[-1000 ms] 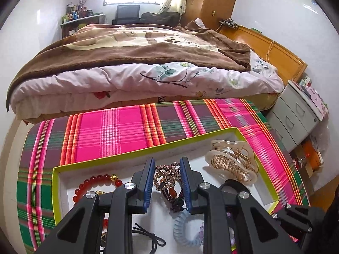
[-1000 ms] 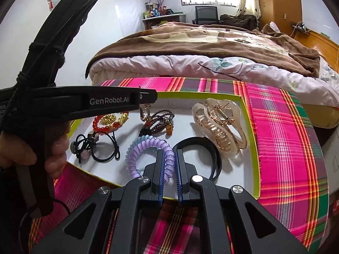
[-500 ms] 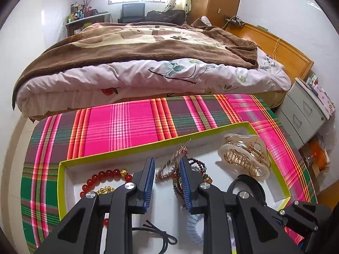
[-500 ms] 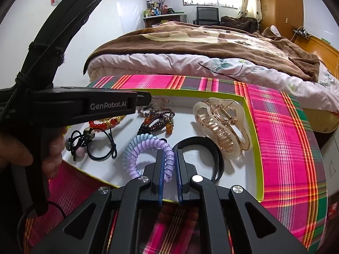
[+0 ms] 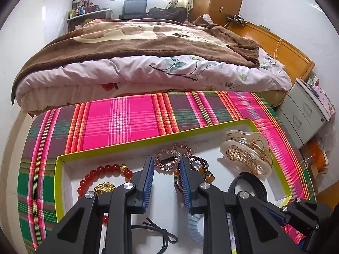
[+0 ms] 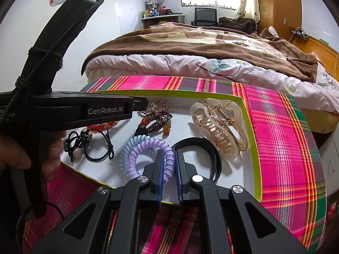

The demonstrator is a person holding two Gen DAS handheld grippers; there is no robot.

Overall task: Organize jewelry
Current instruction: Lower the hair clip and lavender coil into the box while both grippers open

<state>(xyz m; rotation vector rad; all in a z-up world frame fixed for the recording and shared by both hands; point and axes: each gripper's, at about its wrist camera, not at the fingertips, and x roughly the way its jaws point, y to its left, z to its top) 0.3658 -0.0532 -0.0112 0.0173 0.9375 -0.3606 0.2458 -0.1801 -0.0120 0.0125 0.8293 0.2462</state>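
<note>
Since the earlier frames the left gripper [image 5: 166,176] has lifted a little from the tray floor, and the dark beaded bracelets [image 5: 191,166] now lie looser and further toward the tray's far wall. From largest to smallest: the plaid-covered surface [image 5: 131,118] carries a white tray with a green rim [image 5: 135,145]. In the tray, a clear hair claw [image 6: 218,127] sits at the far right corner and a pastel coil tie [image 6: 146,150] near the front edge. The left fingers [image 5: 148,180] stand partly open, holding nothing; the bracelets lie just ahead, their length running across the gap. The right gripper [image 6: 169,175] hangs over the front edge, nearly closed and empty. I judge the left hand is nearer to the bracelets.
</note>
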